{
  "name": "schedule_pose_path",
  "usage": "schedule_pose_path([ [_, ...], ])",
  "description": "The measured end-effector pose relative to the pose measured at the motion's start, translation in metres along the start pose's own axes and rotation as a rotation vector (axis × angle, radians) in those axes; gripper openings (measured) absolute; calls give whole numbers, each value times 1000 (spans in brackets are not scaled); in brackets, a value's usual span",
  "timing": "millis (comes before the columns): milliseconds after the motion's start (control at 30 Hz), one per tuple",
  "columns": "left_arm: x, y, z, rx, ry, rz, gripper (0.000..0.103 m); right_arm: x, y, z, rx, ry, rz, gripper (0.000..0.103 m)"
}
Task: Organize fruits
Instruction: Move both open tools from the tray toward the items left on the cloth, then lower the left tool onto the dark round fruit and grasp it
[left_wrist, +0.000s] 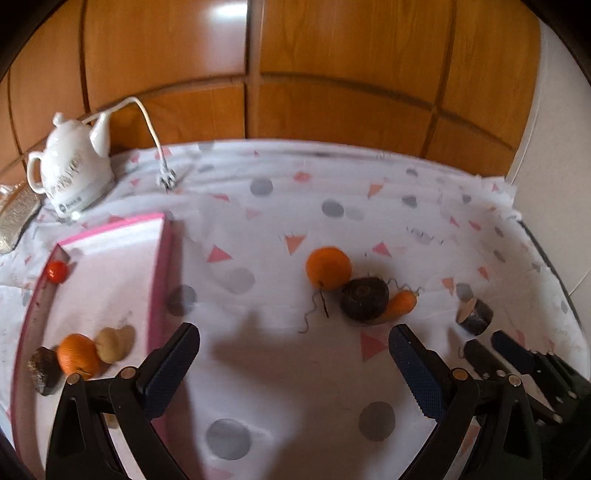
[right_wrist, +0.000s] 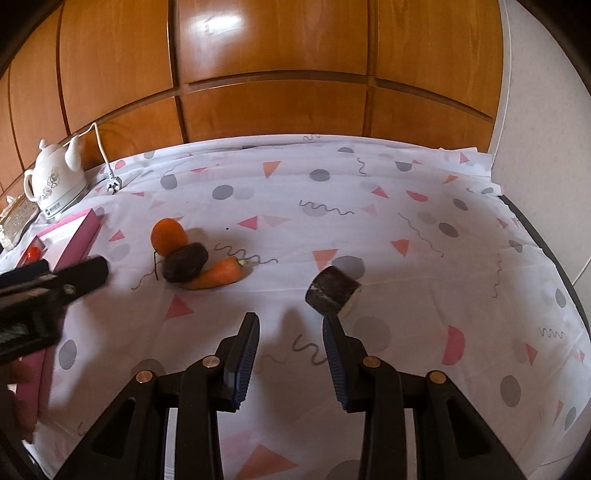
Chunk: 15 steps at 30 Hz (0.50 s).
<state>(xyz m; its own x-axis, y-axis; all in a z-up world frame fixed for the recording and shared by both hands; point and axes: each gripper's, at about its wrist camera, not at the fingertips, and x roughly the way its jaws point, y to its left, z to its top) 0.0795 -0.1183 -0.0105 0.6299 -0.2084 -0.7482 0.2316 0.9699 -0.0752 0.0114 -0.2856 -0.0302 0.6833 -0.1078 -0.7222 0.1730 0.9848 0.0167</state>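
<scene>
An orange (left_wrist: 328, 267) (right_wrist: 168, 235), a dark round fruit (left_wrist: 364, 299) (right_wrist: 185, 263) and a carrot (left_wrist: 399, 304) (right_wrist: 218, 275) lie touching in mid-table. A cut dark piece (left_wrist: 475, 315) (right_wrist: 332, 291) lies to the right. A pink tray (left_wrist: 162, 258) (right_wrist: 79, 240) on the left holds an orange (left_wrist: 78, 355), a potato (left_wrist: 115, 343), a dark piece (left_wrist: 44, 369) and a small red tomato (left_wrist: 57, 271). My left gripper (left_wrist: 293, 349) is open and empty, above the cloth between tray and pile. My right gripper (right_wrist: 291, 325) is open and empty, just short of the cut piece.
A white kettle (left_wrist: 70, 166) (right_wrist: 55, 181) with cord and plug (left_wrist: 166, 181) stands at the back left. A patterned cloth (right_wrist: 332, 206) covers the table; wooden cabinet doors (right_wrist: 277, 74) stand behind. The right gripper shows in the left wrist view (left_wrist: 495, 345).
</scene>
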Motion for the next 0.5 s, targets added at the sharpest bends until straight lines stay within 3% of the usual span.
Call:
schedule_pose_path([
  [333,29,-12,7,-57,53,-24,102,-4,-16,-1,22,-25,-5,36],
  [500,40,-18,13,-85,85,-69,83,-3,-21,-3,27,-19,-6,36],
])
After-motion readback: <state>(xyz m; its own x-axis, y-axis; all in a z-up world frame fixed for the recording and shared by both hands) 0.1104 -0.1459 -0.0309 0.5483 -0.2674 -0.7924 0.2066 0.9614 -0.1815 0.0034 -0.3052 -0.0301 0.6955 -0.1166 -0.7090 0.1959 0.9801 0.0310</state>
